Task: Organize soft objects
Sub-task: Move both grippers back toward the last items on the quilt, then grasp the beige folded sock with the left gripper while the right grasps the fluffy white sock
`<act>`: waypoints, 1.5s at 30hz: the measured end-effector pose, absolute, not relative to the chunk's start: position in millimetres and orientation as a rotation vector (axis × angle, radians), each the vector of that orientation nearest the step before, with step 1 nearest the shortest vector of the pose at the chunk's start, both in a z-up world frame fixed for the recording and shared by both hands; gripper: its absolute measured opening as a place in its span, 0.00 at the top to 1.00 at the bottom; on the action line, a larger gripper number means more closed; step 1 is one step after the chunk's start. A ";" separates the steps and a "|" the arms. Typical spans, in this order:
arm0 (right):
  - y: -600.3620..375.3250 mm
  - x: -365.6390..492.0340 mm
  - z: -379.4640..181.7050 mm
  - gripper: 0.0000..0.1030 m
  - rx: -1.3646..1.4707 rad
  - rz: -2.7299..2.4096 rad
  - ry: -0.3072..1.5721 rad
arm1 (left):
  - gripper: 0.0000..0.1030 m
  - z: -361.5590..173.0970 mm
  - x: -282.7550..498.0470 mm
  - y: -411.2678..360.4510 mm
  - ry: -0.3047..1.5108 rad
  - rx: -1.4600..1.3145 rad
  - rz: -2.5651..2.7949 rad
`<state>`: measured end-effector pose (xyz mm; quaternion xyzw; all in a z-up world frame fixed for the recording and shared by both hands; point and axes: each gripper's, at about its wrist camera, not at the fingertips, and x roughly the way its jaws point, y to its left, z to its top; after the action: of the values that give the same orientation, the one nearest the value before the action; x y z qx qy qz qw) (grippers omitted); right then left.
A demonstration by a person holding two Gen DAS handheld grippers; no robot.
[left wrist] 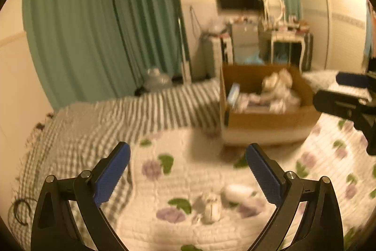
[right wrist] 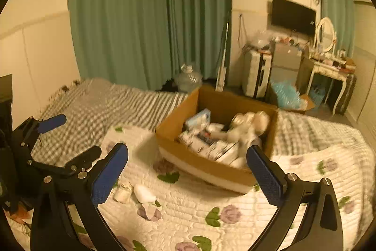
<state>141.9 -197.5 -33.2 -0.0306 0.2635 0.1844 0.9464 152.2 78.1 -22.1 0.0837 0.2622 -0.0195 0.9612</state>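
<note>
Both tools hang empty above the bed. The left gripper (left wrist: 188, 174) has its blue pads spread wide with nothing between them, and the right gripper (right wrist: 188, 177) is spread just as wide, also pinching nothing.

Most of the job looks done, judging from how things lie. The cardboard box (right wrist: 178, 158) sits on the floral quilt (right wrist: 235, 199) toward the far right of the bed, and it already holds a heap of pale soft objects (right wrist: 246, 126), among them what seems to be a cream plush toy, plus a light blue packet (right wrist: 198, 118) leaning at its left wall. The blur makes the single pieces hard to tell apart.

What is left lies near, on the quilt in front of the left tool: a small white bundle (left wrist: 238, 191) and beside it a little crumpled cream piece (left wrist: 211, 204), the two close together, well apart from the box. Whether they touch I cannot tell. A dark loop (left wrist: 21, 212), perhaps a hair tie, rests at the near left on the checked blanket (left wrist: 77, 133).

By my reading, those two small items remain to be picked up and dropped into the box
</note>
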 end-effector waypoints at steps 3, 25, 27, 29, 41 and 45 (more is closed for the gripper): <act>-191.3 156.7 -60.7 0.02 -0.075 0.372 0.569 | 0.02 -56.1 156.5 81.9 0.582 0.178 -0.053; -204.8 173.3 -141.5 0.02 -0.078 0.327 0.743 | 0.36 -162.0 176.3 82.6 0.915 0.179 -0.119; -204.2 172.6 -142.0 0.02 -0.075 0.330 0.744 | 0.42 -166.7 179.6 81.2 0.944 0.178 -0.134; -202.7 171.7 -143.4 0.02 -0.077 0.332 0.744 | 0.57 -170.0 182.7 82.0 0.969 0.166 -0.149; -170.8 173.0 -149.4 0.02 -0.099 0.375 0.764 | 0.73 -140.2 167.8 104.2 0.879 0.069 -0.087; -149.9 178.3 -159.5 0.02 -0.095 0.422 0.794 | 0.73 -123.5 163.5 116.6 0.829 0.042 -0.076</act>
<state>178.3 -149.9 -159.5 -0.0460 0.3838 0.2039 0.8994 163.5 116.6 -123.5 0.0206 0.4026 -0.0370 0.9144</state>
